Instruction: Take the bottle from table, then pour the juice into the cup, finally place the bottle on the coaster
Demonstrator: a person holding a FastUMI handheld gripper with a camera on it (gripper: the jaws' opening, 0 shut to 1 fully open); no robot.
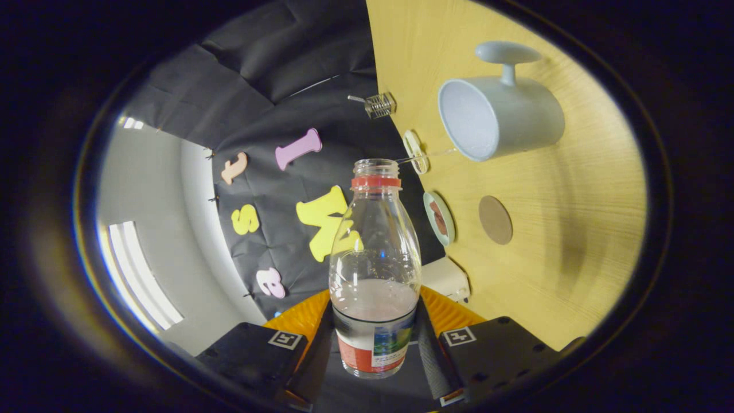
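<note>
Your gripper (375, 350) clamps both fingers on the uncapped bottle (375, 269), rolled sideways to tip its juice; beyond its mouth wait the cup (499, 117) and, nearer, the round coaster (495, 219) on the table (573, 241)

Wire spring (379, 105) at table (550, 275) edge; white box (445, 277) nearby.

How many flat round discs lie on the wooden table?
3. A plain brown cork disc lies beside the pale blue cup; a green-rimmed disc and a white one lie at the table's far edge. The gripper grips the clear plastic bottle. More may be hidden.
</note>
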